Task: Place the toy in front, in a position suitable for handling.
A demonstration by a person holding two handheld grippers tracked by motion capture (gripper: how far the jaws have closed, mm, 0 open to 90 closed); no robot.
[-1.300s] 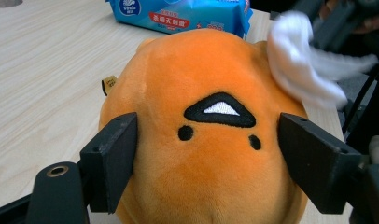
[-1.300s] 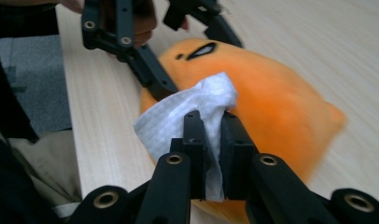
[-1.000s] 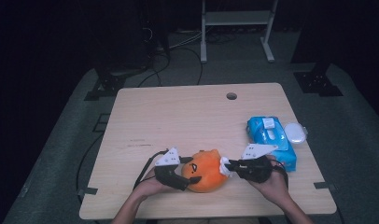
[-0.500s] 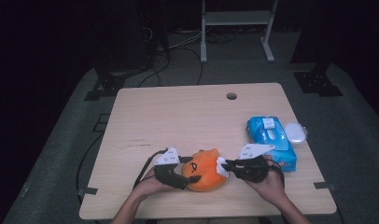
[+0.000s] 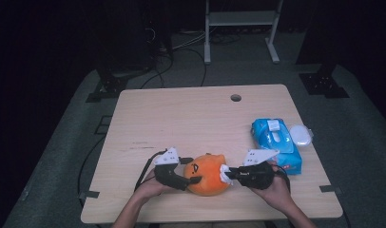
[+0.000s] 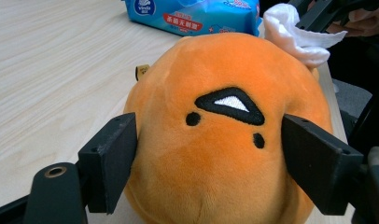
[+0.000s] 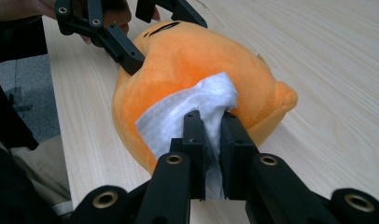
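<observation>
We see the round orange plush toy with a stitched black face (image 5: 207, 175) sitting on the light wooden bench (image 5: 191, 118), near the front edge, between the two hands. The left claw (image 5: 191, 176) grips the toy from its left side: in the left gripper view its two black pads press into the orange plush (image 6: 225, 135) on either side of the face, jaws set wide around the body, and they have just opened a touch further with the toy between them. The right claw (image 5: 227, 174) is clamped on a crumpled white wipe (image 5: 225, 173); in the right gripper view the jaws stand almost together with the white wipe (image 7: 192, 116) pinched between them, and the wipe lies against the toy's (image 7: 201, 60) side. The left claw (image 7: 127, 51) shows at the toy's far side there. A blue soft pack of wet wipes (image 5: 275, 140) lies on the bench to the right, behind the right hand (image 5: 276, 187), with a small white oval lid (image 5: 301, 135) just beside it at the bench edge. The left hand (image 5: 150, 187) rests low on the bench.
</observation>
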